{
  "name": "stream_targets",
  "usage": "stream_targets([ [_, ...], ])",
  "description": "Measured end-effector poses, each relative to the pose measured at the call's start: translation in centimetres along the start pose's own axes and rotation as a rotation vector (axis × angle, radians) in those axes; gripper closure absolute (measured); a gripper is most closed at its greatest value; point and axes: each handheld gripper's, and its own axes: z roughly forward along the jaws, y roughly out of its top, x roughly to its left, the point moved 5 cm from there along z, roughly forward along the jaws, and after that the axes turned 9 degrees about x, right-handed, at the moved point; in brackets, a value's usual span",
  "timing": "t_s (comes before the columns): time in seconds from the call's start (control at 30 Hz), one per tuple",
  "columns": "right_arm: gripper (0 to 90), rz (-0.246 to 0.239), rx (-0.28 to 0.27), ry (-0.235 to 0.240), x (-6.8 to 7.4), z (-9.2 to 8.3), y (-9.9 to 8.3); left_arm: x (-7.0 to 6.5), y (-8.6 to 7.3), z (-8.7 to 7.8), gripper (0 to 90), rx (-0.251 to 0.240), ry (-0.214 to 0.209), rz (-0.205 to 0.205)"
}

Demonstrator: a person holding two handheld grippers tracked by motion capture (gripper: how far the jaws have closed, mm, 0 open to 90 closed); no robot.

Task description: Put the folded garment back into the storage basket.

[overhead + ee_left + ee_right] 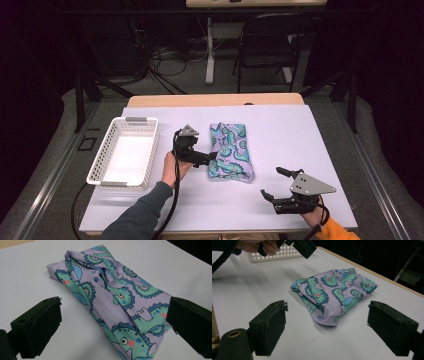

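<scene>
A folded cloth (230,150), lilac with teal seahorses, lies in the middle of the white table top (280,130). My left gripper (211,158) is at the cloth's left edge, pointing right at it, open and holding nothing. Its own view has the cloth (117,295) lying between and beyond the wide-apart jaws of the left gripper (115,312). My right gripper (274,183) stands open near the front right, clear of the cloth. From there the cloth (334,292) lies ahead of the right gripper (328,307), with the left gripper (302,246) at the top.
A white perforated basket (125,150), nothing in it, stands at the table's left; its wall (274,253) is behind the left hand. Bare white surface lies right of the cloth and along the front. A black chair (270,45) and cables are on the floor beyond the table.
</scene>
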Motion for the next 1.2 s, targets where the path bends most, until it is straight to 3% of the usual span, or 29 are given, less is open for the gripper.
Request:
stream_targets([
  [0.07,14.5,-0.001,-0.001,0.001,0.0,0.0,0.0,0.2,0.2,0.4,0.0,0.009,-0.011,-0.025],
  [0.23,14.5,-0.002,0.001,0.0,0.0,0.0,0.0,0.3,0.4,1.4,0.3,0.042,0.004,-0.028],
  [0.37,14.5,-0.003,0.003,0.0,0.0,0.0,0.0,0.3,0.5,2.2,0.5,0.046,-0.005,-0.057],
  [0.77,14.5,-0.005,0.004,0.002,0.0,0.0,0.0,0.8,0.9,4.0,9.1,0.087,0.0,-0.098],
  [0.97,14.5,-0.009,0.002,0.0,0.0,0.0,0.0,1.3,0.7,5.3,19.5,0.153,0.038,-0.088],
  [1.03,14.5,-0.01,0.003,-0.001,0.0,0.0,0.0,1.3,0.5,5.7,22.5,0.169,0.026,-0.106],
  [1.2,14.5,-0.01,0.003,0.0,0.0,0.0,0.0,1.3,0.2,6.7,30.3,0.214,0.02,-0.103],
])
